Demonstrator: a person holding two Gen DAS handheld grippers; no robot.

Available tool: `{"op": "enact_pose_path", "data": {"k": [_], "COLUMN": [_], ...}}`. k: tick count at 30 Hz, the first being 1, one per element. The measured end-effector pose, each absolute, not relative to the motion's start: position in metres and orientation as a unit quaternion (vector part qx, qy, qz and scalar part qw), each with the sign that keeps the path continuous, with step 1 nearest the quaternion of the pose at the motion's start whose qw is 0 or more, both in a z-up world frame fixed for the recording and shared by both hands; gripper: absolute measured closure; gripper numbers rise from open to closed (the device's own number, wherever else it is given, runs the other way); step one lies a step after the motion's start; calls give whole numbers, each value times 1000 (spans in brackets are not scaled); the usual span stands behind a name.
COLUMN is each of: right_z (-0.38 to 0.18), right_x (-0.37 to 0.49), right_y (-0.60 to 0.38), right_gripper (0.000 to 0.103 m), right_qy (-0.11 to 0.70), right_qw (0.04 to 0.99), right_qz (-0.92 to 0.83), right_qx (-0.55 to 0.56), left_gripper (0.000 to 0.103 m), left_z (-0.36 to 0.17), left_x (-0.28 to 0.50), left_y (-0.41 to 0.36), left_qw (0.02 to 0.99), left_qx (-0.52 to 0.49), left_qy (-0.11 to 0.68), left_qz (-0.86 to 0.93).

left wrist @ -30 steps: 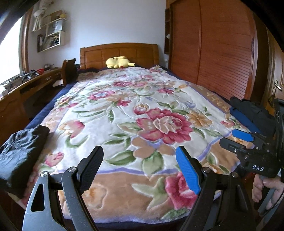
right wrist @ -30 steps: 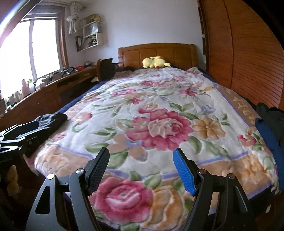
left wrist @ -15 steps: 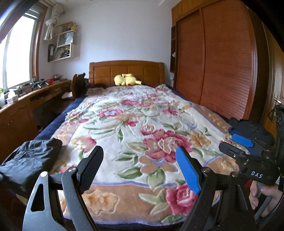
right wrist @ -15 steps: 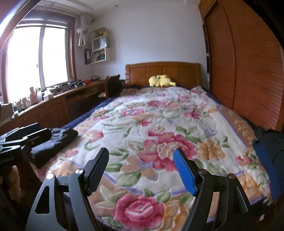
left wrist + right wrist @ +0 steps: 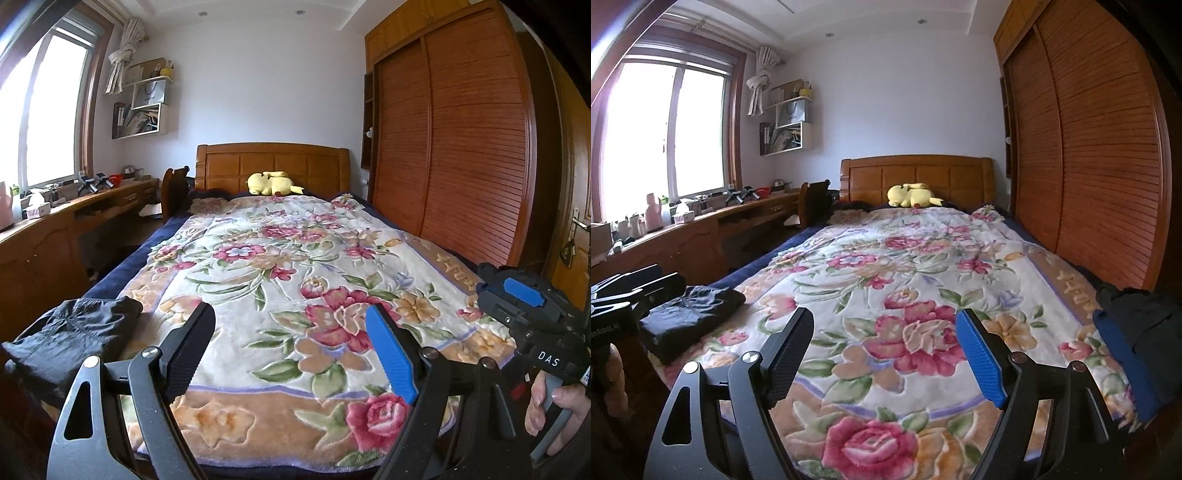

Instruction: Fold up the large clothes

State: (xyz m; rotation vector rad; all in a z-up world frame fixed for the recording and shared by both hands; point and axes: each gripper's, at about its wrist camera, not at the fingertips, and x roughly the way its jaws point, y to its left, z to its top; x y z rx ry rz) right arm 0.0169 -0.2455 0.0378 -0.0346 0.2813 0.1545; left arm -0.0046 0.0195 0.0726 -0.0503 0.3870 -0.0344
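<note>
Left wrist view: left gripper (image 5: pixel 291 339) and right gripper (image 5: pixel 884 345) both spread, holding nothing, above floral blanket (image 5: pixel 295 266); folded black garment (image 5: pixel 74 332) at its left corner.

Folded black garment (image 5: pixel 74 336) at the bed's (image 5: pixel 110 284) front-left corner; dark black-and-blue garment (image 5: pixel 1130 325) heaped at its right edge.

Bed (image 5: pixel 110 284) under floral blanket (image 5: pixel 295 295), black garment (image 5: pixel 74 332), yellow plush (image 5: pixel 273 183).
</note>
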Motion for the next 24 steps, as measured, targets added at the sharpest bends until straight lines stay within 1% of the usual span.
{"op": "enact_pose_path", "data": {"k": [24], "right_z": [42], "right_x": [18], "right_y": [-247], "right_gripper": [22], "right_qy": [142], "right_qw": [987], "right_qz": [79], "right_qx": [-13], "left_gripper": [19], "left_z": [68], "left_x": [-6], "left_y": [22], "left_qw": [981], "left_qx": [-25], "left_qy": [194], "left_qz": [-12]}}
